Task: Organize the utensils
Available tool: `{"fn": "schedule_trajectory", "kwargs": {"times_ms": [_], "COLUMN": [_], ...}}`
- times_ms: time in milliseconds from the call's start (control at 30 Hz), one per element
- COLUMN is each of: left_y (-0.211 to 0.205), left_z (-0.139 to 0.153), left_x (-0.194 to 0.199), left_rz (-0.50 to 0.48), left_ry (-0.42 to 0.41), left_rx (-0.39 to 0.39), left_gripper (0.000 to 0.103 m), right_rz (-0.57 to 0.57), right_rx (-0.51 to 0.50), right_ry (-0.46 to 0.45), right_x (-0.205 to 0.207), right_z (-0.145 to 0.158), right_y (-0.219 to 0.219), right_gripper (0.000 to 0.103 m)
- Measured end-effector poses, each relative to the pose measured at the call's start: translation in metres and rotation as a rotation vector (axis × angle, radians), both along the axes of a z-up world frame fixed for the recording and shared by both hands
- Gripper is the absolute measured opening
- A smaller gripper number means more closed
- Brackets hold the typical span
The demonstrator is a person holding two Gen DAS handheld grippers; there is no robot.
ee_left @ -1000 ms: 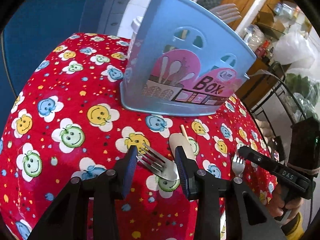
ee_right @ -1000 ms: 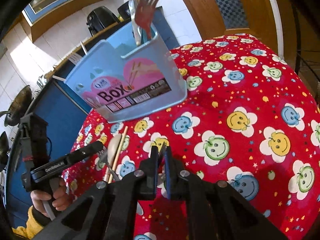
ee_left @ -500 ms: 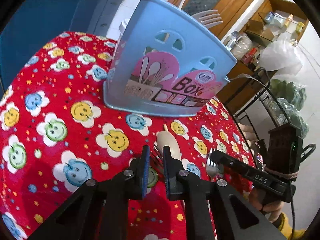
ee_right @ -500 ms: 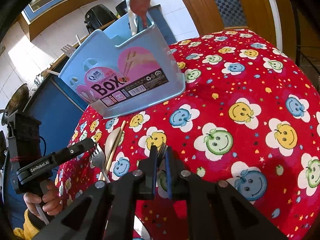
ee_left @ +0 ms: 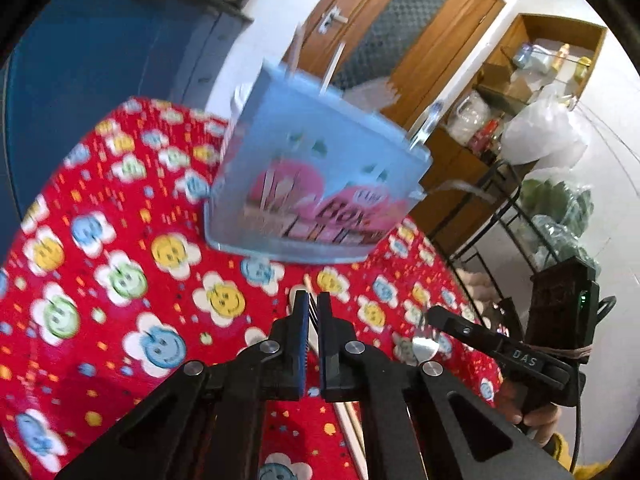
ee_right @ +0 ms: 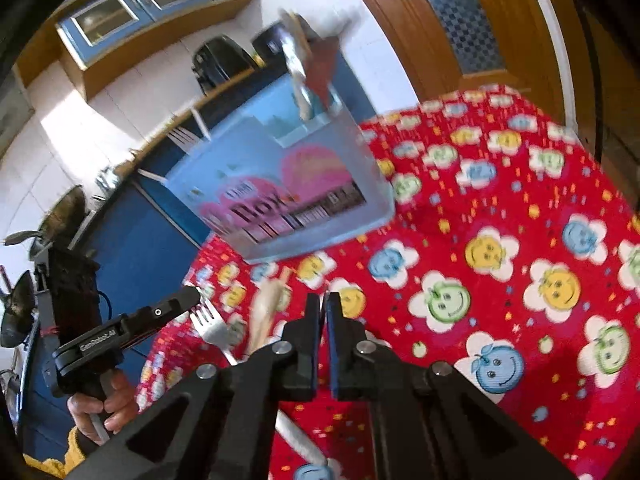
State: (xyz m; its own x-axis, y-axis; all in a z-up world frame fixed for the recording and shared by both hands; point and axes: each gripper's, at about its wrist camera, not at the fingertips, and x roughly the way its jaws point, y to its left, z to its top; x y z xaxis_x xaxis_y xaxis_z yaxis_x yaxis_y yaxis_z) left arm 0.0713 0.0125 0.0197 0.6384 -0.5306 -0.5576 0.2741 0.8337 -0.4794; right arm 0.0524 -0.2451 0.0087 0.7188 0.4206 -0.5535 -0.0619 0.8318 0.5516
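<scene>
A light blue utensil box point(ee_left: 312, 184) with a pink label stands on the red smiley tablecloth point(ee_left: 120, 280); it also shows in the right wrist view point(ee_right: 280, 192), with several utensils upright in it. My left gripper point(ee_left: 313, 312) is shut on a metal fork and holds it above the cloth; the fork point(ee_right: 210, 326) shows in its jaws in the right wrist view. My right gripper point(ee_right: 323, 312) is shut on another fork, whose tines point(ee_left: 424, 344) show in the left wrist view. A wooden spoon point(ee_right: 266, 308) lies on the cloth between the grippers and the box.
A blue cabinet point(ee_left: 100, 64) stands behind the table on the left. A wooden door point(ee_left: 392, 20) and shelves with jars and bags point(ee_left: 532, 92) are behind. A black wire rack point(ee_left: 504, 208) stands off the table's right edge.
My left gripper closed on the fork lying on the cloth and lifted it. Both grippers rose and tilted back; the views now blur with motion.
</scene>
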Motion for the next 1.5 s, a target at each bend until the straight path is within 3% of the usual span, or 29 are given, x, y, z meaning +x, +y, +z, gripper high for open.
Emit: {"fn": "schedule_trajectory", "kwargs": {"times_ms": [367,533,933,1200,1500], "left_y": [0.015,0.028,0.041,0.044,0.021], "left_z": [0.08,0.106,0.174,0.218,0.237], "left_x": [-0.036,-0.04,-0.034,-0.018,0.02], "left_rz": [0.079,0.107,0.19,0.251,0.28], "left_ry": [-0.239,-0.285,-0.42,-0.51,-0.542], "left_rx": [0.104,0.13,0.244,0.254,0.302], "left_gripper": [0.001,0.001,0.001,0.001,0.001], "right_rz": [-0.05,-0.075,-0.104,-0.116,-0.124], "right_rx": [-0.126,-0.198,-0.273,-0.298,-0.309], "right_ry": [-0.195,-0.247,-0.263,-0.285,-0.304], "right_x": [-0.033,-0.039,-0.036,-0.026,-0.014], "right_z": [0.071,0.092,0.111,0.126,0.134], "right_y": [0.004,0.002,-0.005,-0.008,-0.012], "right_gripper": [0.003,0.003,0.003,0.003,0.003]}}
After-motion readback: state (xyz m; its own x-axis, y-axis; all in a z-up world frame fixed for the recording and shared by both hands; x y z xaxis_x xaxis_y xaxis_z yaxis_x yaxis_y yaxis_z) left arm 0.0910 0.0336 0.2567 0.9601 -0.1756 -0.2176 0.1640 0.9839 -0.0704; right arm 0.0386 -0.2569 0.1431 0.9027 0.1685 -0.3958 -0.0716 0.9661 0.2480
